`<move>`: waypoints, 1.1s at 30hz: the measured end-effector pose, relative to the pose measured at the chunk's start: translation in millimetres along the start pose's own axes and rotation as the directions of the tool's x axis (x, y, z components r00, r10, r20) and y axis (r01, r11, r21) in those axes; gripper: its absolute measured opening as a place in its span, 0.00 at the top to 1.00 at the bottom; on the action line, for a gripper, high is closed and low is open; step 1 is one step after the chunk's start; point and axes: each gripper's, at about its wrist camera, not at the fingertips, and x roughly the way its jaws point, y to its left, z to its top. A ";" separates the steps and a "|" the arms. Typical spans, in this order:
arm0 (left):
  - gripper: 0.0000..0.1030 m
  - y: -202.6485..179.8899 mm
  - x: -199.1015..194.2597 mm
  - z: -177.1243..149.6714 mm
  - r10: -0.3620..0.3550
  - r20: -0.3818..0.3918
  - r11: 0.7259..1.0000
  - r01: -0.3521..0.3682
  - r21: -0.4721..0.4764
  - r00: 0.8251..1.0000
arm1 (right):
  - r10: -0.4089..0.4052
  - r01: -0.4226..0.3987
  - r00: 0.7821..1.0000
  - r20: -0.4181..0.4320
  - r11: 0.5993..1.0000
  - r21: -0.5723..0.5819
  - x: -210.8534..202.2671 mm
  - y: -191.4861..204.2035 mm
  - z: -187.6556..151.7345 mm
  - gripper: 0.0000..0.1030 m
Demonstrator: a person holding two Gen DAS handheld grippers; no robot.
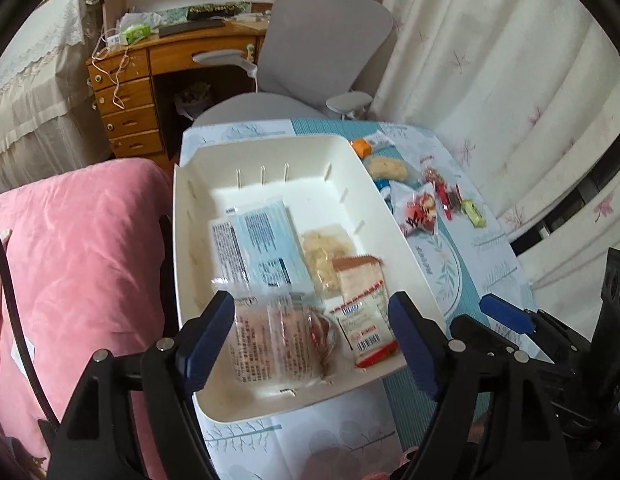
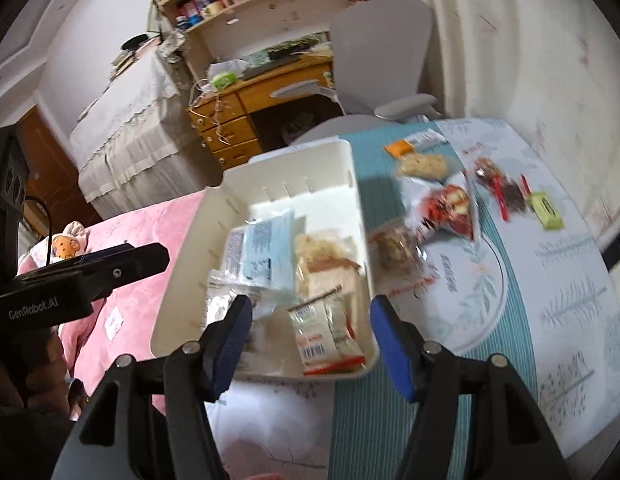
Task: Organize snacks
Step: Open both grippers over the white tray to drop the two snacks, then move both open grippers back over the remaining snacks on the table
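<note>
— Where do things stand, left to right?
— White bin [image 1: 245, 156] holds packets; left gripper [image 1: 312, 330] and right gripper [image 2: 312, 344] hover, jaws apart, empty. Loose snacks [image 2: 446, 208] lie rightward on the desk [image 2: 550, 280] (approach one low, squarely).

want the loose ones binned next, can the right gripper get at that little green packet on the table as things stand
Probably yes. The right gripper has its jaws open with nothing held, and the green packet lies in the open on the table, apart from the white bin. Only the red-wrapped snacks crowd one side.
</note>
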 end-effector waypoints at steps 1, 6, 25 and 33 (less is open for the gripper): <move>0.24 -1.2 2.6 -1.0 -0.002 -0.010 1.000 0.002 -0.001 1.000 | -0.005 0.005 1.000 -0.006 1.000 0.010 -0.9 -2.3 -3.6 0.40; 0.23 -9.2 16.8 -4.3 -0.024 -0.060 1.000 0.023 -0.021 0.998 | -0.034 0.036 0.999 -0.035 0.997 0.065 -5.8 -16.0 -21.0 0.40; 0.19 -121.5 44.2 4.1 -0.028 -0.109 0.999 0.030 0.018 0.994 | -0.096 0.121 0.990 -0.107 0.958 0.260 -42.2 -130.7 -47.4 0.40; 0.19 -180.6 50.5 6.2 0.036 -0.075 0.999 -0.036 -0.002 0.997 | -0.073 0.117 0.982 -0.175 0.961 0.252 -42.6 -197.6 -25.1 0.40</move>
